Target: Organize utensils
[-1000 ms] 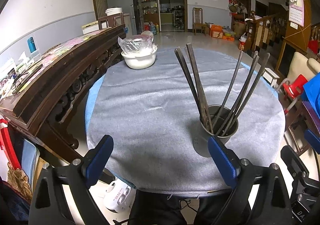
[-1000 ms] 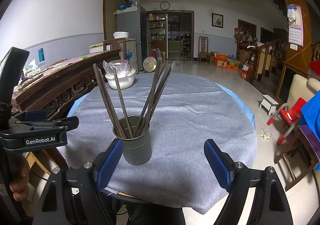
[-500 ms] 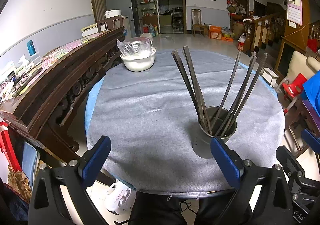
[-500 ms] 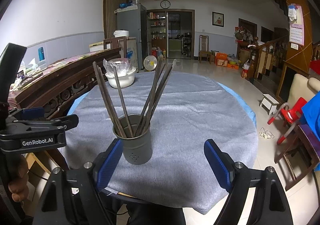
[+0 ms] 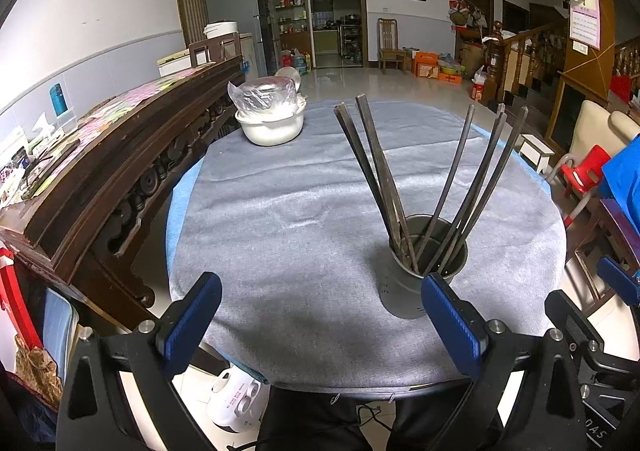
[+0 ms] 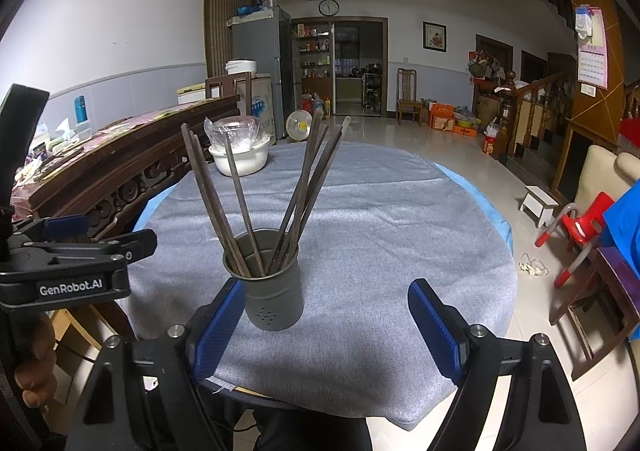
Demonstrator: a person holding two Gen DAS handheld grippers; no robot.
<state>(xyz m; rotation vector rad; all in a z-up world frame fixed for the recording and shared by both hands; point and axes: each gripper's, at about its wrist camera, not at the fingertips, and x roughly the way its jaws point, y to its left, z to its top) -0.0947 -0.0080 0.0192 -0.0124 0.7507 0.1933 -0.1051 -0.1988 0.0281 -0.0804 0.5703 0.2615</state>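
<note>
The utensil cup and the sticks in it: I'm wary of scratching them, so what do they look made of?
The cup looks like matte grey metal, with punched drain holes near its base. The sticks, probably chopsticks, look like dark wood with a dull finish, though dark metal is possible.

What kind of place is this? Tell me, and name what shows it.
Probably a family home's open living and dining room: a cloth-covered round table, a fridge beside a kitchen doorway, and a wooden staircase railing.

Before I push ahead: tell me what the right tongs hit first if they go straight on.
Probably the grey tablecloth. The right tongs stand open, and the metal holder sits just left of centre, near the left finger; depth is unclear.
</note>
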